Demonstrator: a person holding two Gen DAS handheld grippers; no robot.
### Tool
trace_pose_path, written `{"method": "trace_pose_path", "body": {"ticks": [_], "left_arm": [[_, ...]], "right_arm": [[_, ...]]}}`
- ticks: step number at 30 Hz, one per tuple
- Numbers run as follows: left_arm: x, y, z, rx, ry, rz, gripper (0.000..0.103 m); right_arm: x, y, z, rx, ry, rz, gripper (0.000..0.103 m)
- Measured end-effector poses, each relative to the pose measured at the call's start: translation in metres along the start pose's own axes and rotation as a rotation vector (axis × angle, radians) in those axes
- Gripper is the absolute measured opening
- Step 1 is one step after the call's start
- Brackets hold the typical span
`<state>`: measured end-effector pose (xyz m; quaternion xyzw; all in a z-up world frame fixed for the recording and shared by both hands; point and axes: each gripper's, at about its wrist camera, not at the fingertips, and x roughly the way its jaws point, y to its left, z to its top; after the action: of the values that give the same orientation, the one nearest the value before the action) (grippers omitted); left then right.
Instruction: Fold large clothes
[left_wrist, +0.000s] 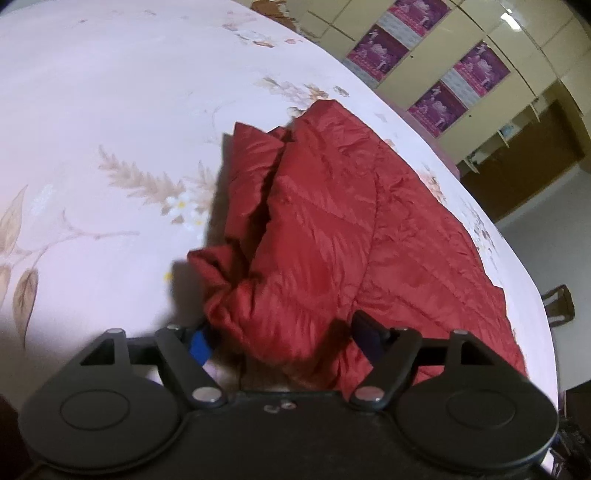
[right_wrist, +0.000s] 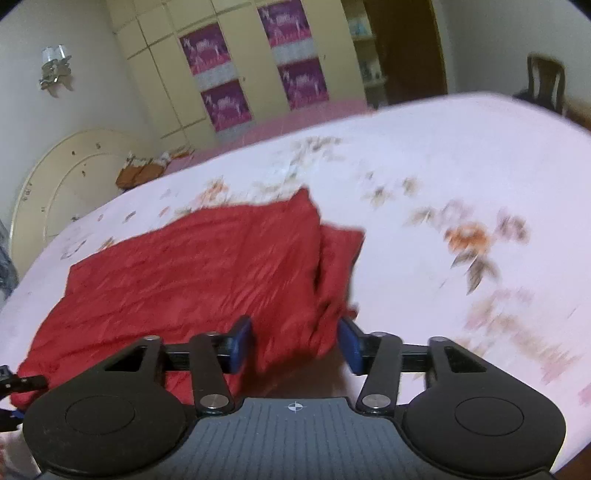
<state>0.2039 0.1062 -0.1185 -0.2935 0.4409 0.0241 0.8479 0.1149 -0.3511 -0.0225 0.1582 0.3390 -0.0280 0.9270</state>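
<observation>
In the left wrist view, the floral bedsheet (left_wrist: 110, 110) filled the left side, pale pink with tan fern sprigs and a small white flower. To its right lay the red quilted jacket (left_wrist: 332, 221), folded into a thick slab on the bed, with a second layer showing along its left edge as a dark crease. The left tongs (left_wrist: 284, 339) stood apart at the jacket's near edge, the blue pad (left_wrist: 199, 345) just beside the bunched near-left corner and the darker pad over the red fabric; neither pad pressed on the cloth. Farther right, beyond the bed's edge, stood a cream wardrobe (left_wrist: 461, 55) with purple posters (left_wrist: 380, 50) on its doors.

In the right wrist view, blurred by motion, a cream rounded headboard (right_wrist: 62, 177) showed at the far left. The jacket (right_wrist: 192, 266) lay on the left half of the sheet (right_wrist: 461, 166), its right end folded into stacked layers. The right tongs (right_wrist: 295, 343) were apart, blue pads (right_wrist: 240, 341) on either side of the jacket's near right corner without pinching it. An orange flower print (right_wrist: 469, 236) marked the sheet further right, and a dark wooden chair (right_wrist: 546, 83) stood beyond the bed at the far right.
</observation>
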Motion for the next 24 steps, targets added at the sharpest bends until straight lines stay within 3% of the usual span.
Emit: {"method": "trace_pose_path", "body": {"ticks": [6,14,16,20,22,24], "left_arm": [[-0.007,0.001,-0.016,-0.067,0.038,-0.037,0.077],[0.007,-0.014,-0.027,-0.109,0.045,-0.084,0.078],[0.012,-0.018,-0.027,-0.113,0.033,-0.09,0.078],[0.02,-0.022,-0.025,-0.127,0.004,-0.105,0.08],[0.022,-0.022,-0.025,-0.136,-0.013,-0.117,0.077],[0.024,-0.02,-0.025,-0.149,-0.035,-0.122,0.07]], "right_arm": [[-0.014,0.021,0.019,-0.146,-0.088,0.043,0.074],[0.016,0.068,0.023,-0.27,-0.038,0.188,0.073],[0.028,0.082,0.023,-0.305,-0.016,0.218,0.052],[0.057,0.105,0.023,-0.331,0.037,0.268,0.043],[0.073,0.118,0.023,-0.365,0.059,0.278,0.016],[0.09,0.13,0.022,-0.396,0.078,0.281,0.012]]}}
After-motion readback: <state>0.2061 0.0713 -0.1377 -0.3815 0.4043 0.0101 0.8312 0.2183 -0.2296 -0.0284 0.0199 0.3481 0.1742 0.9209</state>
